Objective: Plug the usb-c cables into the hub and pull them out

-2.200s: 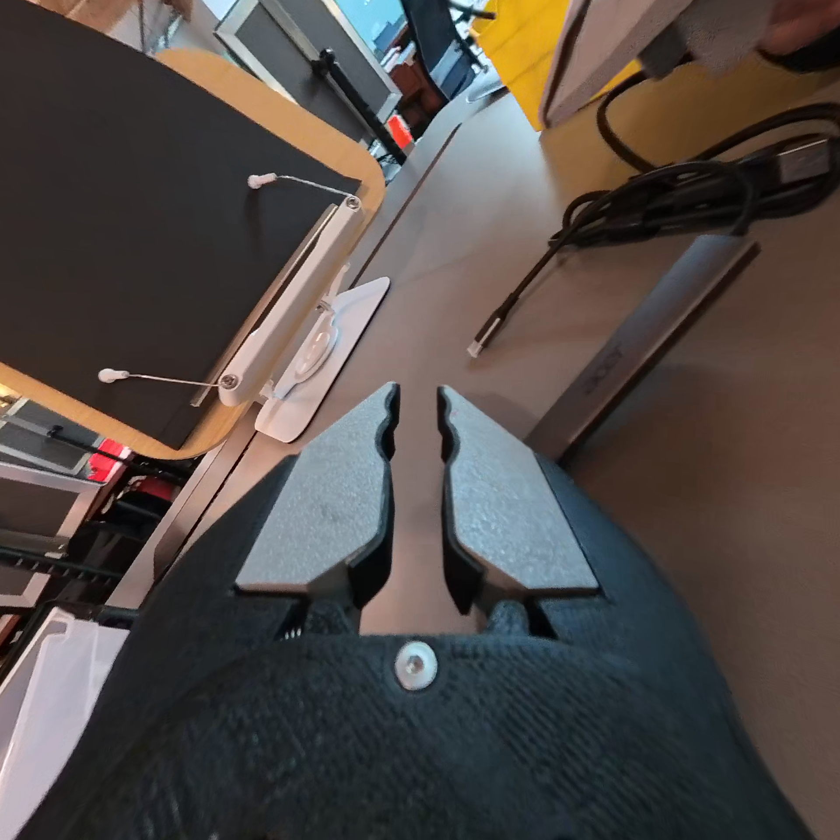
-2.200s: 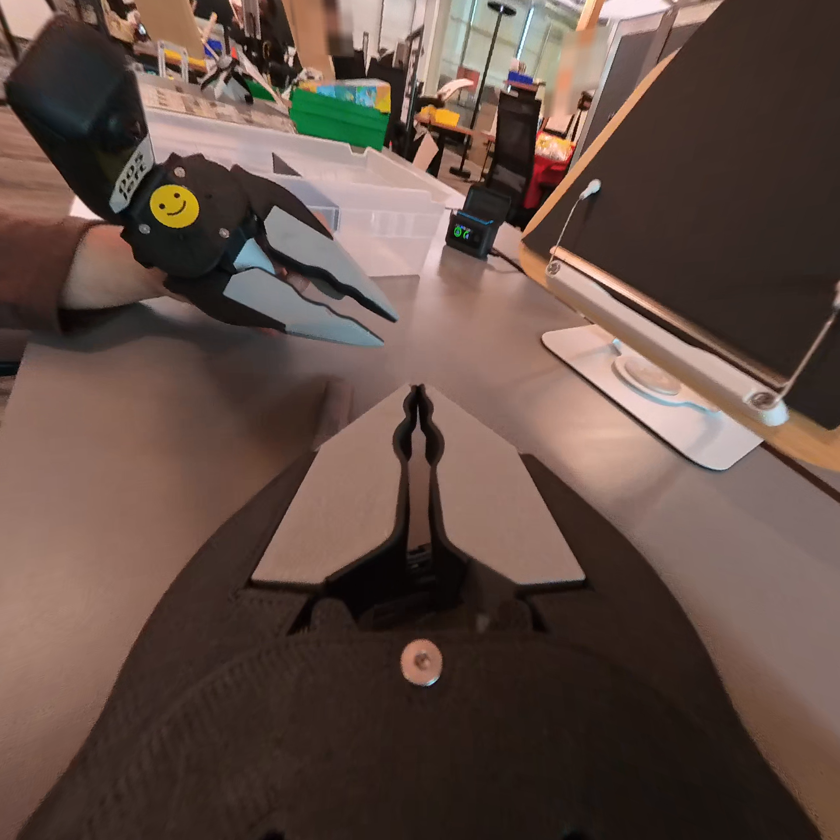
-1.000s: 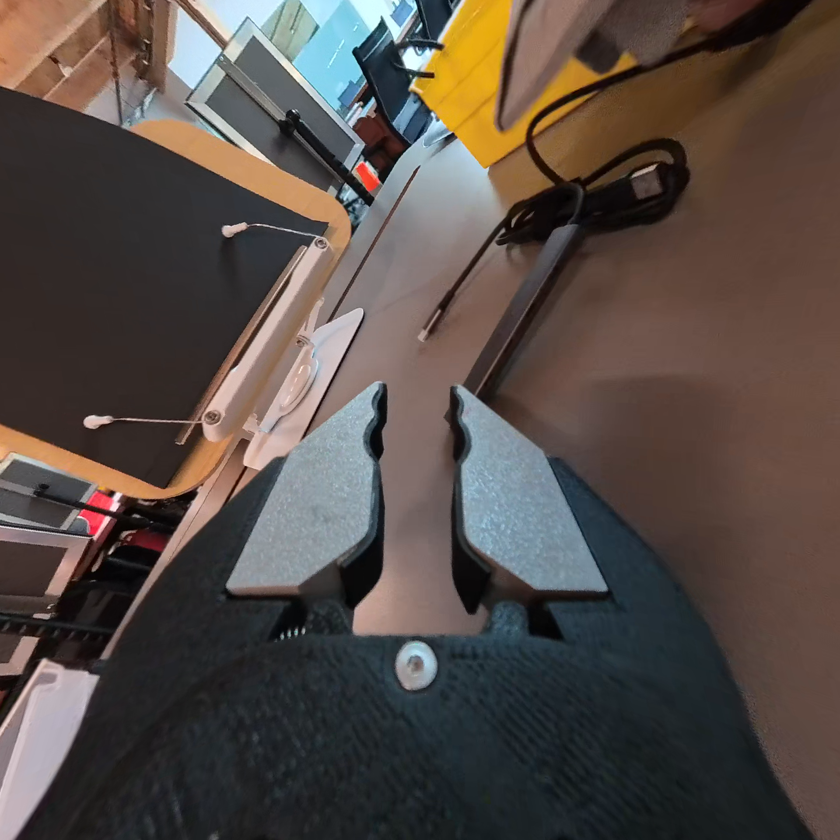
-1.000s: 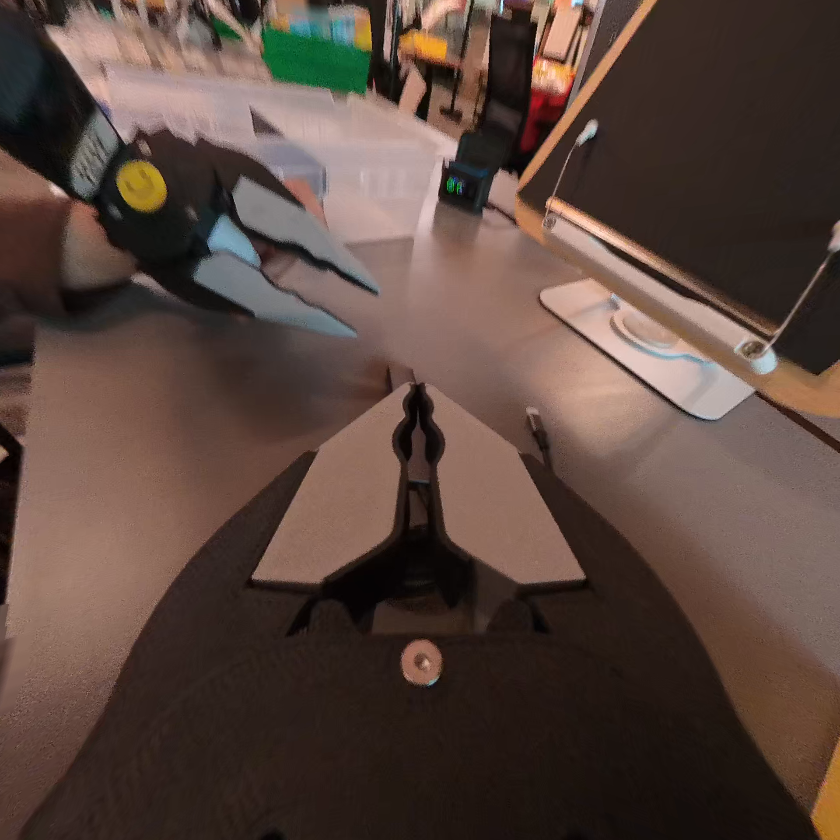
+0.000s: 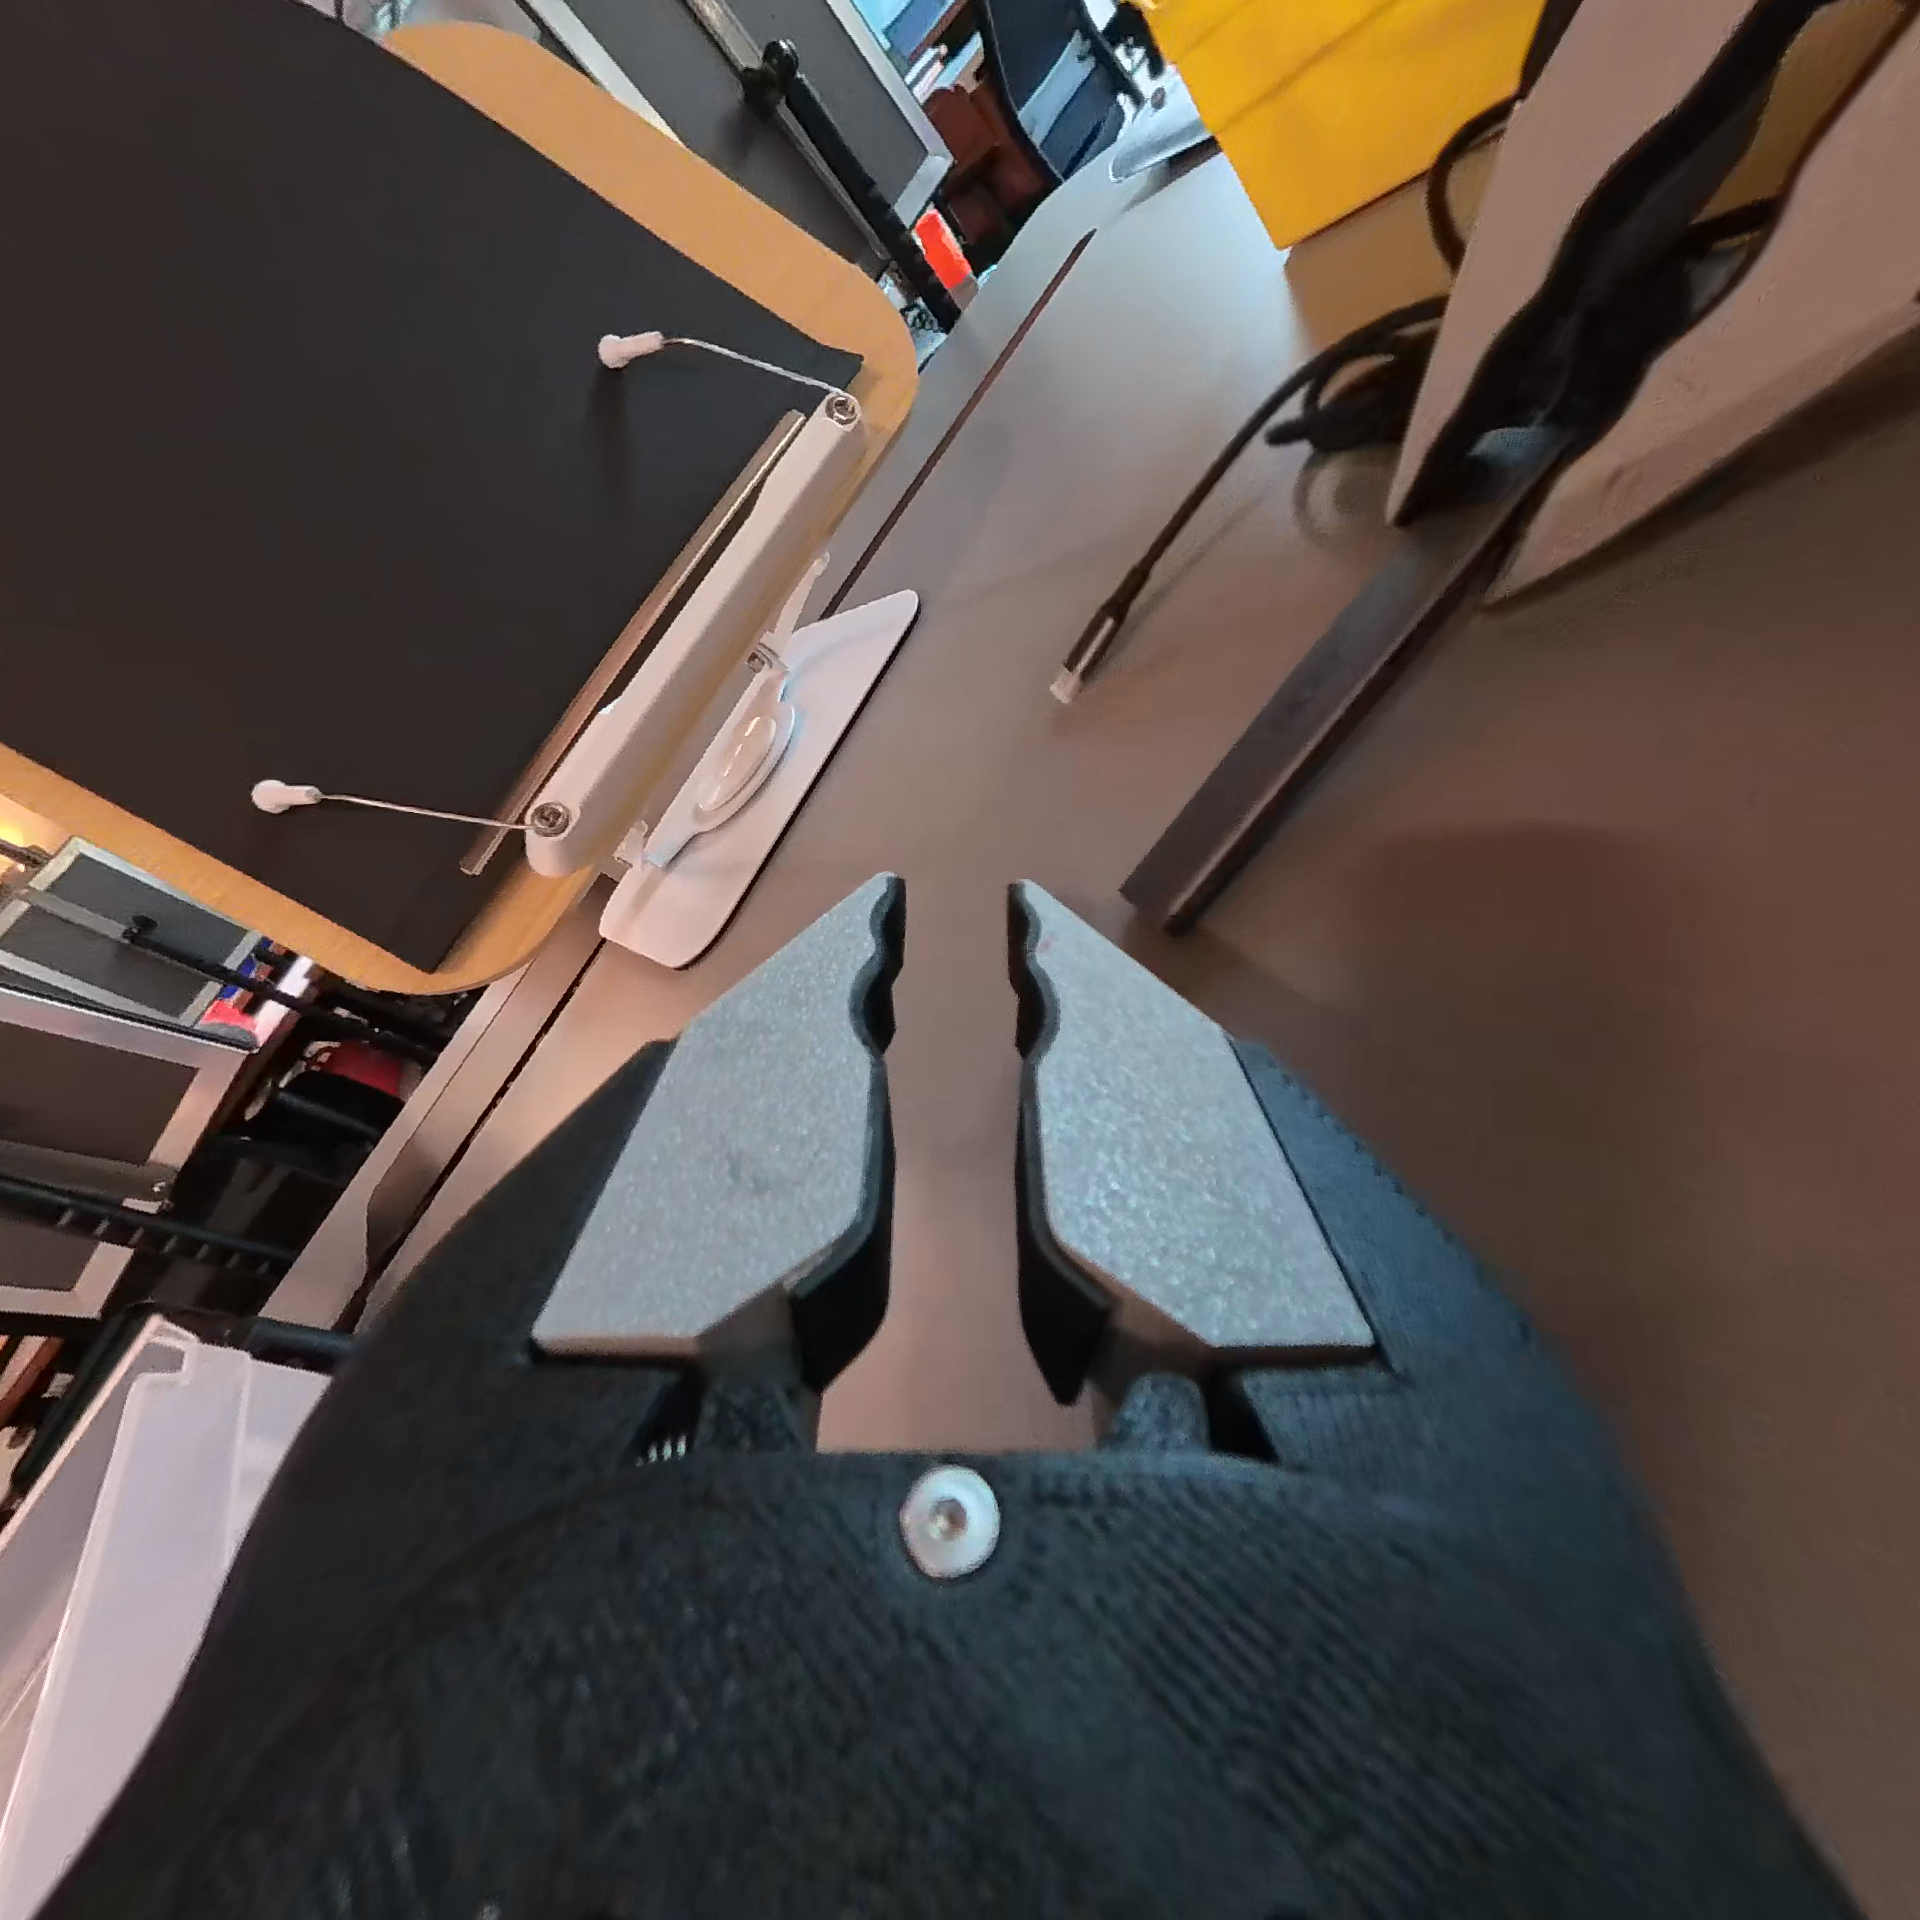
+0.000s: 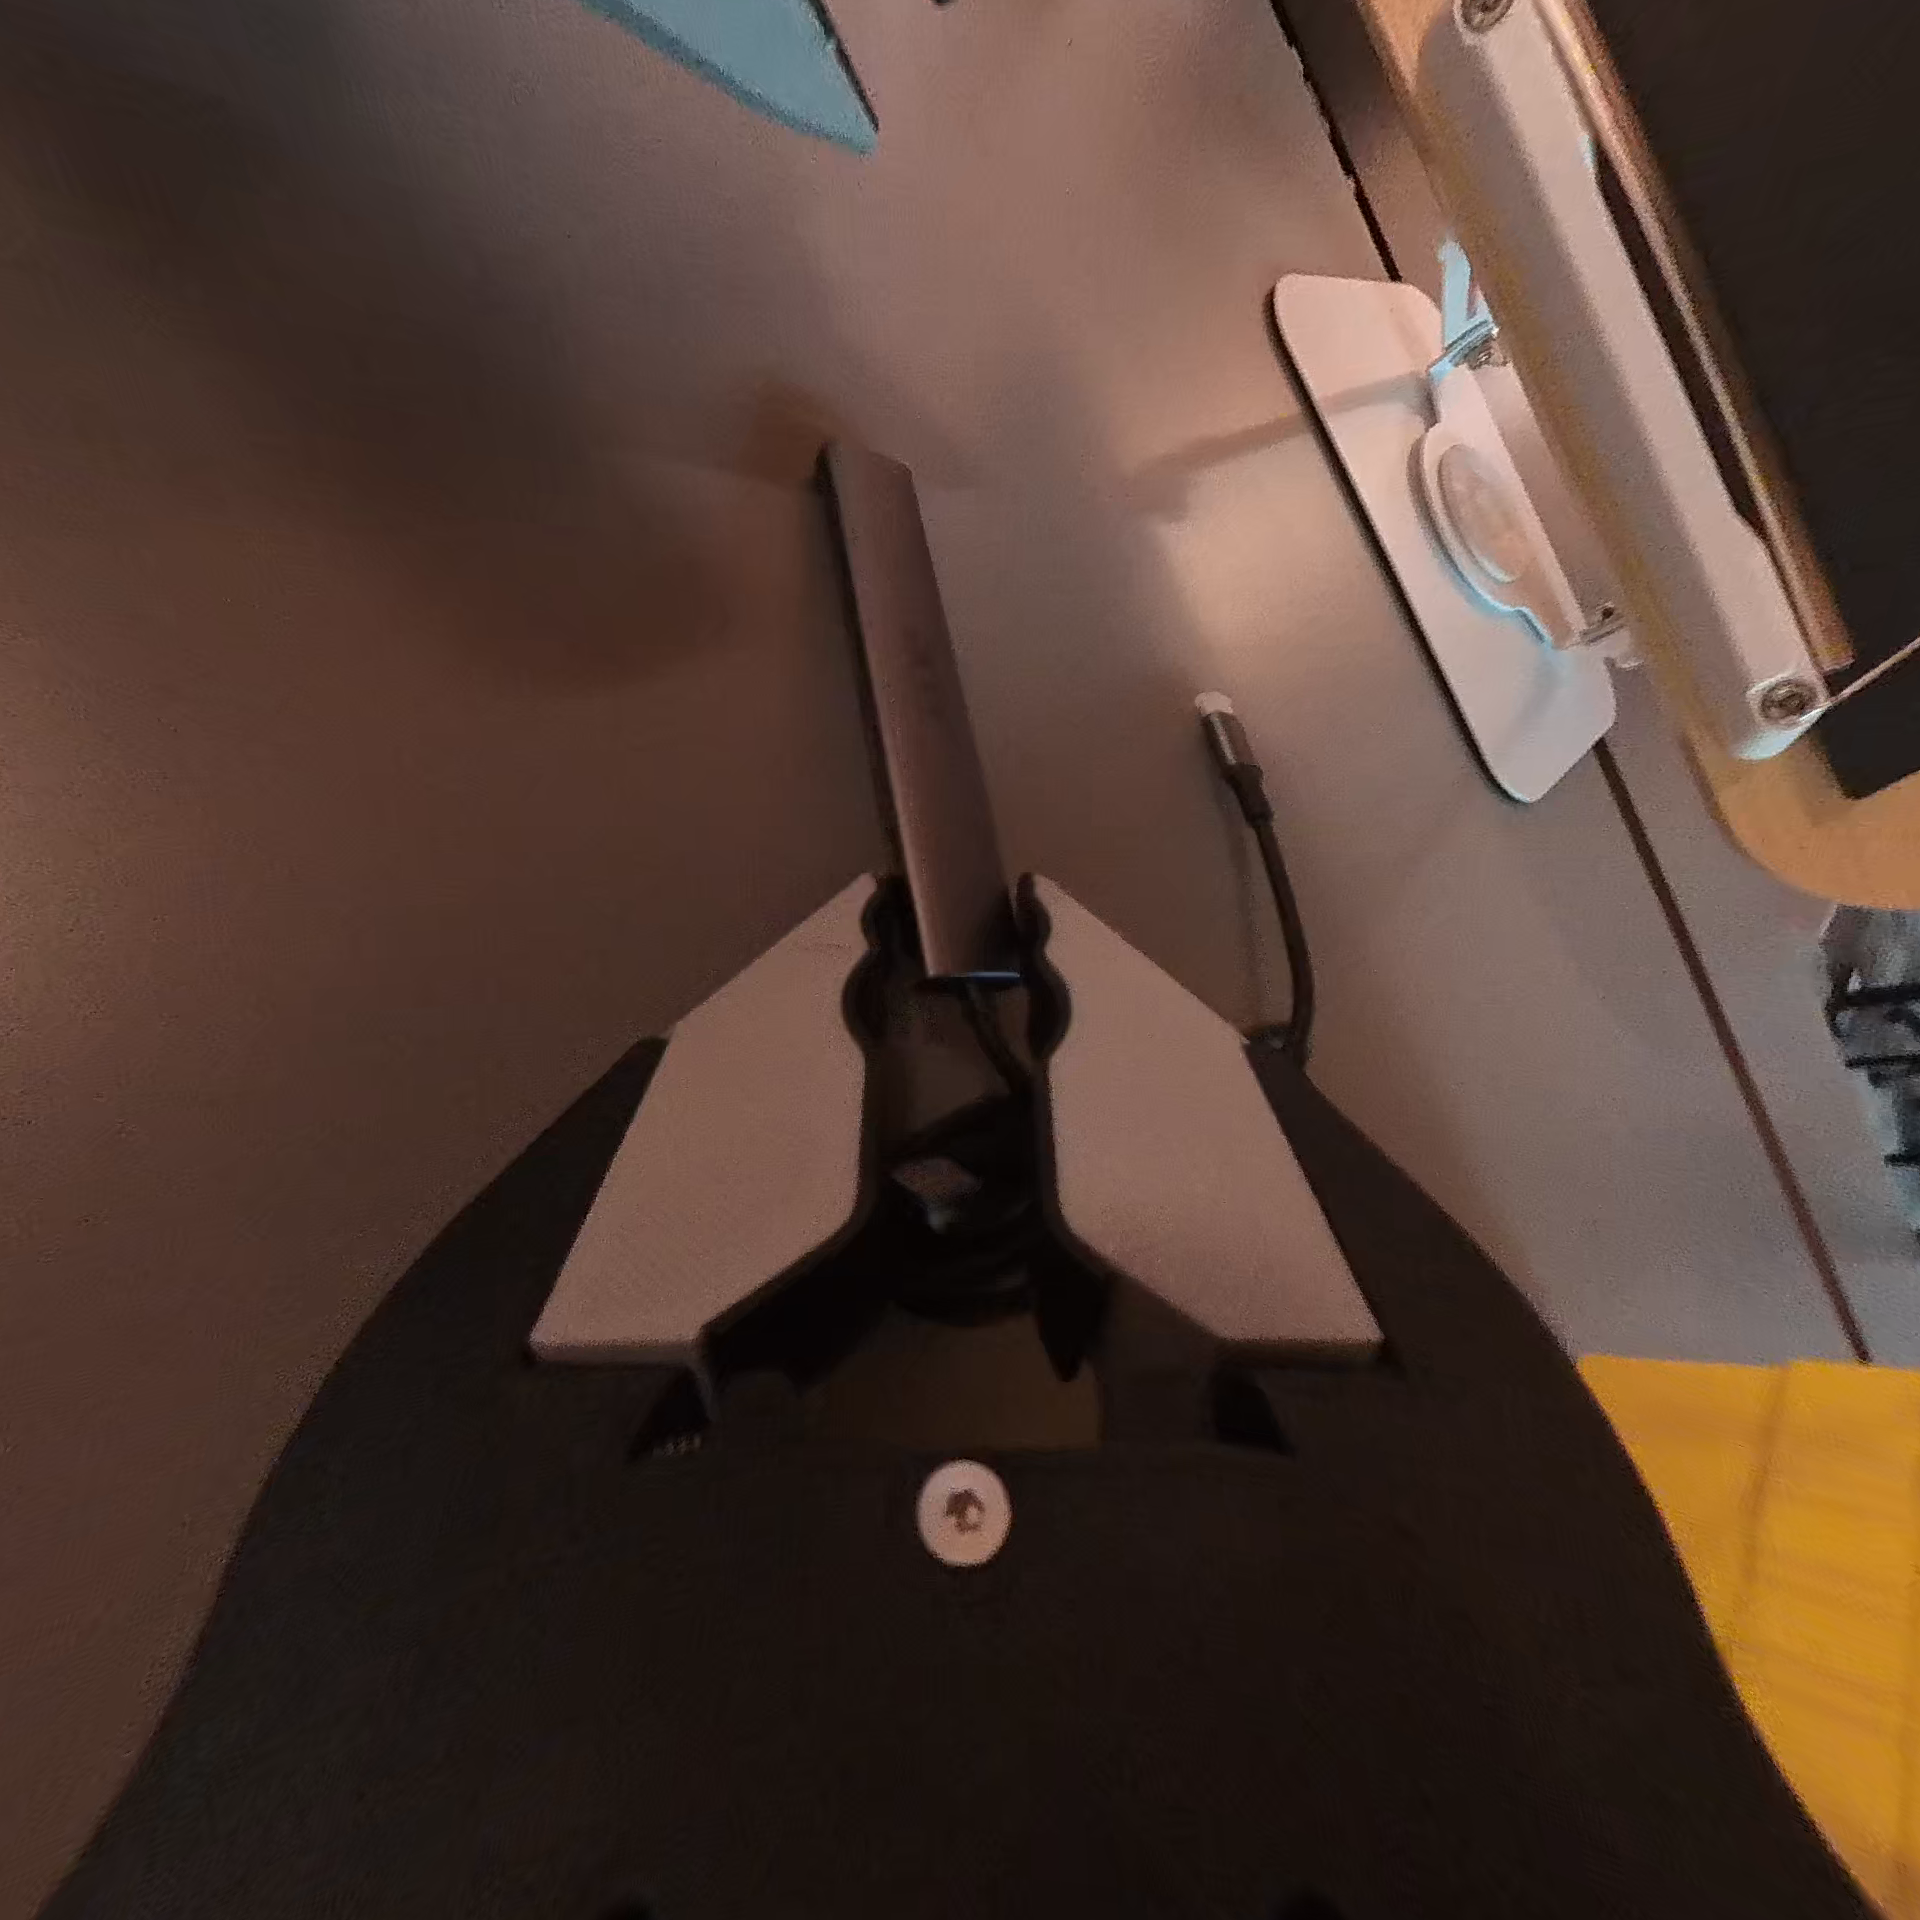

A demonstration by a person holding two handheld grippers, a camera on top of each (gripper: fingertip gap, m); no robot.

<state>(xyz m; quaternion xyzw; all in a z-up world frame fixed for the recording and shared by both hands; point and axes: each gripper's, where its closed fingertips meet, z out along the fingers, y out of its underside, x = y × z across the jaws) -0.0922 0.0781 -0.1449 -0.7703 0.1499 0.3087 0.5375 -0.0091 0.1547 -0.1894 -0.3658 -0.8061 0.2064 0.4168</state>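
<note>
A long grey hub (image 5: 1340,686) lies on the brown table (image 5: 1558,1143). It also shows in the right wrist view (image 6: 914,707). My right gripper (image 6: 951,894) is shut on the hub's near end, and shows from the left wrist view (image 5: 1558,312) over the hub's far end. A black usb-c cable lies loose beside the hub with its plug (image 5: 1081,665) free on the table; the plug (image 6: 1231,738) is right of the hub. My left gripper (image 5: 954,914) is open and empty, just short of the hub's other end. One of its fingers (image 6: 769,62) shows at the top.
A black board on a white stand (image 5: 758,748) stands at the left; its base (image 6: 1382,468) lies right of the hub. A coil of black cable (image 5: 1340,405) lies behind the hub. A yellow block (image 5: 1278,104) and a white bin (image 5: 104,1558) flank the table.
My right gripper has tipped down over the hub and now grips its end; before it was shut on nothing above the table. My left gripper stays open and has shifted a little.
</note>
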